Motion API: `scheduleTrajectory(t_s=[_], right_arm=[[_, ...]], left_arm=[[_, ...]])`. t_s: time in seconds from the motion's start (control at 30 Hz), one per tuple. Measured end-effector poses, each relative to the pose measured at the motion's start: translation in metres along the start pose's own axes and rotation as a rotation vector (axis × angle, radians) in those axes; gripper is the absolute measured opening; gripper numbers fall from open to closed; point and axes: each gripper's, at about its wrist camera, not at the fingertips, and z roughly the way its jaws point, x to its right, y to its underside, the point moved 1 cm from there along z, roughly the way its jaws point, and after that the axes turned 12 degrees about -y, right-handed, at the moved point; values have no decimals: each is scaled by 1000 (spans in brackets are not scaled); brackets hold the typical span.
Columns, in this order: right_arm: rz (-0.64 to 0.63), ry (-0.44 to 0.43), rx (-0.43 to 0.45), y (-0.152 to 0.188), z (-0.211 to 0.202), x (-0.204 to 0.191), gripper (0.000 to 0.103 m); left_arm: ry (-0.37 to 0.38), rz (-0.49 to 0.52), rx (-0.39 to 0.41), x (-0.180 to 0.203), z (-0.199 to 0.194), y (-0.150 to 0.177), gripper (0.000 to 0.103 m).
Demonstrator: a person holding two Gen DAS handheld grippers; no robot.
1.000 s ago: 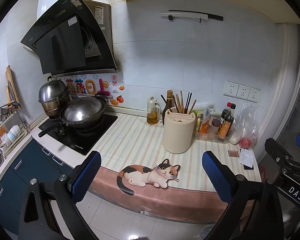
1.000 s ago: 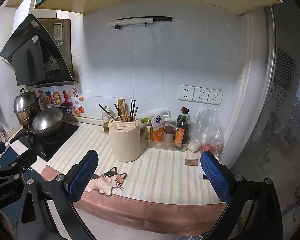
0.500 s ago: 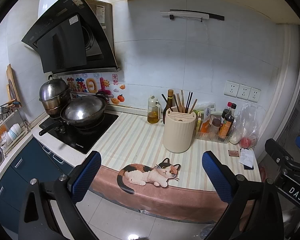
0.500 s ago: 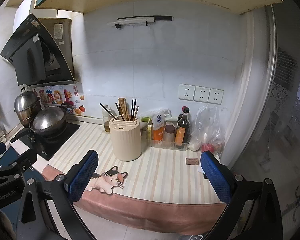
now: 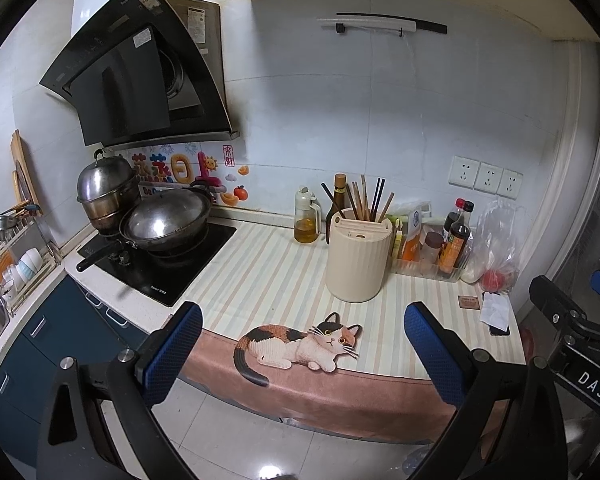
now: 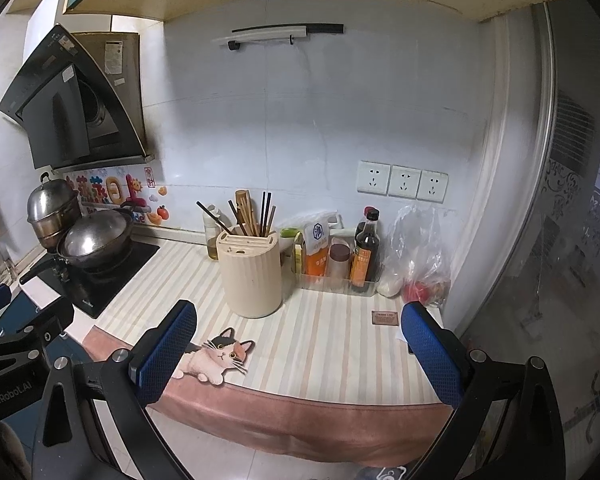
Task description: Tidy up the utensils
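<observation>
Left wrist view takes in the striped tabletop [image 5: 268,276], with a hob [image 5: 160,264] and wok [image 5: 166,218] at its left end. Both claws hang off its front edge, the left claw [image 5: 302,354] and the right claw [image 6: 296,354] spread wide and empty. A cream holder [image 5: 358,258] stands mid-tabletop, chopsticks [image 5: 370,200] upright inside it, with an oil bottle [image 5: 306,220] just behind.
</observation>
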Motion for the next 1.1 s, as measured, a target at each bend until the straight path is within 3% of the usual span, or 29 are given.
scheduleTrajectory(t_s=[1.1], right_arm=[[11,-6,-13,2,9,3,103]], left_arm=[[14,8,-15,7,10,1,103]])
